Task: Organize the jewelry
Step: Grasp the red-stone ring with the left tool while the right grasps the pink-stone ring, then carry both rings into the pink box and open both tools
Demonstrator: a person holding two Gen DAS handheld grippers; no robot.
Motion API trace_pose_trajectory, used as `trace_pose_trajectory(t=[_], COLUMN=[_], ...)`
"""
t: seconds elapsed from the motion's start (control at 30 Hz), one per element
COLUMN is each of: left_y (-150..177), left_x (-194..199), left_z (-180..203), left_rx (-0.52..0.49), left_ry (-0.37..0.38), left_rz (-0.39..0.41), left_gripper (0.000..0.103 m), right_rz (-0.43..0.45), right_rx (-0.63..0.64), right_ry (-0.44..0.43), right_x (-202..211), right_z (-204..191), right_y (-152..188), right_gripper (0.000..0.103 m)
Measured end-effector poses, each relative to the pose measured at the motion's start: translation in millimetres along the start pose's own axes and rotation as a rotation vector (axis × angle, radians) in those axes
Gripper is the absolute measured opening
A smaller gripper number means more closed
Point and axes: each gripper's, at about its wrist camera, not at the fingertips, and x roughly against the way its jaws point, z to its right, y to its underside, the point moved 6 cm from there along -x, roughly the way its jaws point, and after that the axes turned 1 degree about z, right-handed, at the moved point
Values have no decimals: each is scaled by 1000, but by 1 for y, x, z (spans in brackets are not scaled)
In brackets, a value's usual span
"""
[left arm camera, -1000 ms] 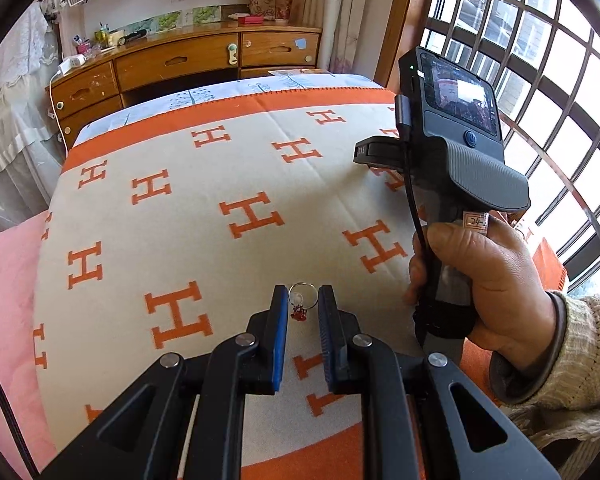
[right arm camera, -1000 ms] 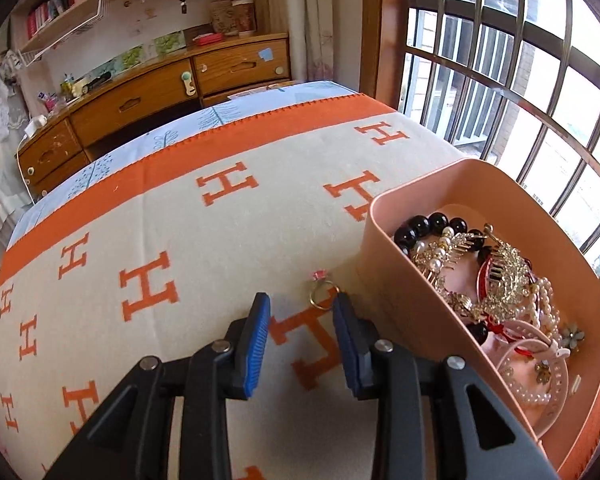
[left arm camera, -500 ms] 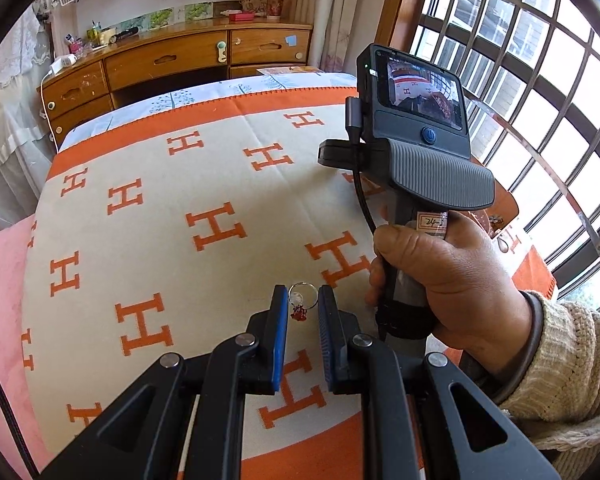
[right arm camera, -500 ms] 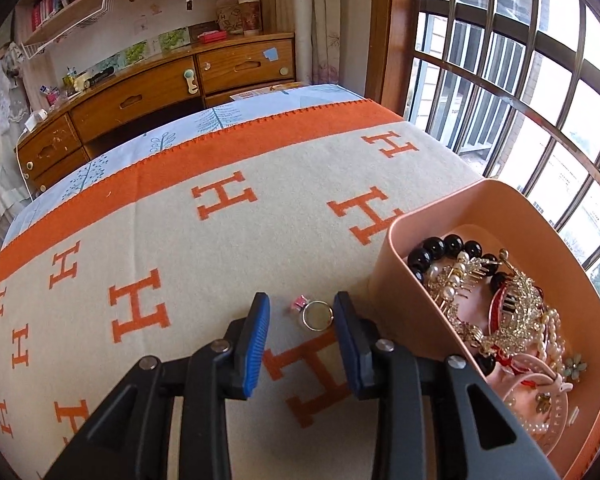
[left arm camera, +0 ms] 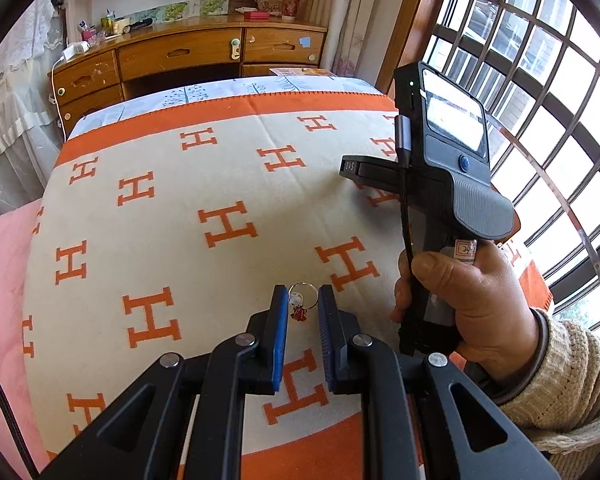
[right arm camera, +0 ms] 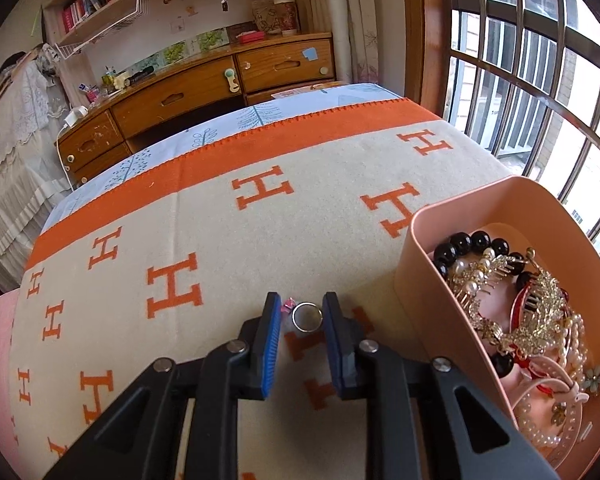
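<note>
A thin silver hoop with a small red charm sits between the tips of my left gripper, whose jaws stand narrowly apart around it above the blanket. In the right wrist view a silver ring with a pink stone lies on the blanket between the tips of my open right gripper. A pink box at the right holds black beads, pearl strands, gold hair combs and clips. The right gripper's handle and the hand holding it show in the left wrist view.
A beige blanket with orange H marks covers the bed. A wooden desk with drawers stands beyond the far edge. A barred window runs along the right. A pink cover lies at the left.
My right gripper has come down and forward until the ring lies between its tips. The left gripper still has the hoop between its tips; the view over the blanket has shifted.
</note>
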Motion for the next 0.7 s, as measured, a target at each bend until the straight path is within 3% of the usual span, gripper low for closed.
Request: trace_pose_trajectory(t=[0.2,0.33,0.5,0.7], left_y=[-14,-31,-63,-108], left_x=[9,12,9,-14], left_z=[16,33,68,119], left_rx=[-27,-53,-87,-121], left_ry=[5,14,53,114], left_rz=[33,57,89,95], left_gripper=[13,13,13,13], right_rz=[-12,35,94,57], right_rx=[-11,11,35,13], right_ry=[-145,-247,-308,-382], right_x=[35,81,127,139], right_z=[7,20,59,119], right_y=[2,-6,-22,-41], right_gripper=[21,21,21,21])
